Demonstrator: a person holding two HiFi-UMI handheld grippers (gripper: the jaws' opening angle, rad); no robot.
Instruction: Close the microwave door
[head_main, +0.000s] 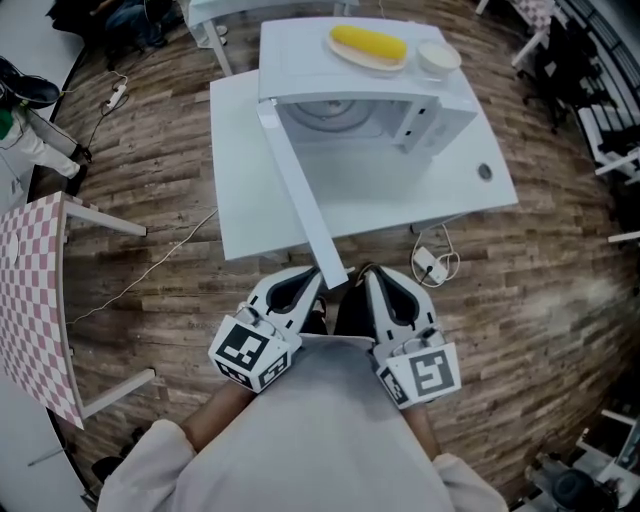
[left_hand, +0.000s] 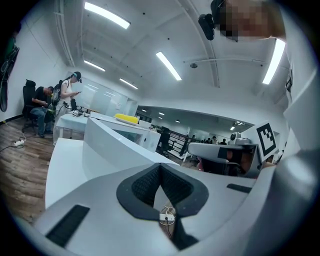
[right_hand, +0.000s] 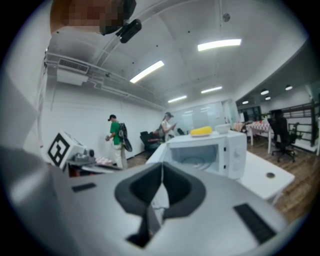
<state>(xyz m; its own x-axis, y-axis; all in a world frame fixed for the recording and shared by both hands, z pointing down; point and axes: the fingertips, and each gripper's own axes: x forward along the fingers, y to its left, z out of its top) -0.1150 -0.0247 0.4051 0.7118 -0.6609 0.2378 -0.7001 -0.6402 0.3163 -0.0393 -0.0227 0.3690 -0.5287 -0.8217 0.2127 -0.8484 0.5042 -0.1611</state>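
Grippers sit at six o'clock in the head view, close against the person's chest. The left gripper (head_main: 305, 285) and the right gripper (head_main: 383, 285) each have their jaws together on nothing, as each gripper view shows. The door (head_main: 300, 190) stands wide open. Its free end lies between the two grippers' tips and its hinge is away at eleven o'clock; I cannot tell whether either gripper touches it. At twelve o'clock the microwave (head_main: 440, 95) sits on a white table (head_main: 400, 200), its cavity and turntable (head_main: 335, 118) exposed. By these signs the closing looks not yet begun: the whole swing is left, with the free end to be carried round toward one o'clock until it meets the microwave's front. On top lie a plate (head_main: 385, 65) with yellow food (head_main: 368, 43) and a bowl (head_main: 438, 58). No brand or writing is readable on the microwave or its panel (head_main: 420, 120). The only print is the black square markers on each gripper's cube (head_main: 250, 350).
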